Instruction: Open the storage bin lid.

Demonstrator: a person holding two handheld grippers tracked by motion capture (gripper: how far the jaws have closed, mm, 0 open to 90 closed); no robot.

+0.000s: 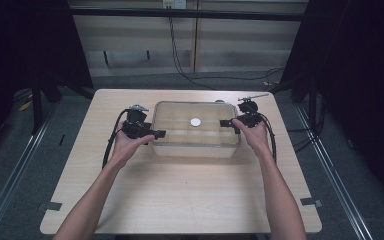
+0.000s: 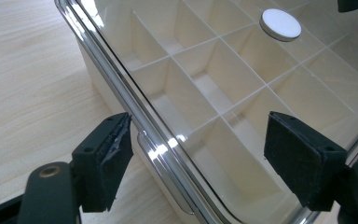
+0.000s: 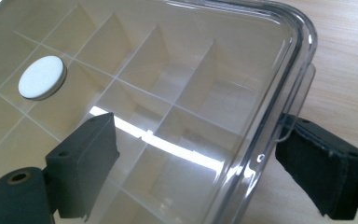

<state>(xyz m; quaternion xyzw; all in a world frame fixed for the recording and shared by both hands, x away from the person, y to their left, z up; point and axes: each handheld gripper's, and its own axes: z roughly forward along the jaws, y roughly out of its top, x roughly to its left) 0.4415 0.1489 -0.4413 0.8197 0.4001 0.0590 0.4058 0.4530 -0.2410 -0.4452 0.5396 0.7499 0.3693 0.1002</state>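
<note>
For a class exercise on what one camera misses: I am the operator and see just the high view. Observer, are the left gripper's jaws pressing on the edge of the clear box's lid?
Observer: No. The left gripper is open, with one jaw outside the lid rim and the other above the lid. Neither presses on it.
Operator: And the right gripper?
Observer: The right gripper is open too. It straddles the opposite rim beside a small clear tab.
Operator: Is anything inside the box?
Observer: Thin white dividers form compartments, and those I can see look empty.
</note>
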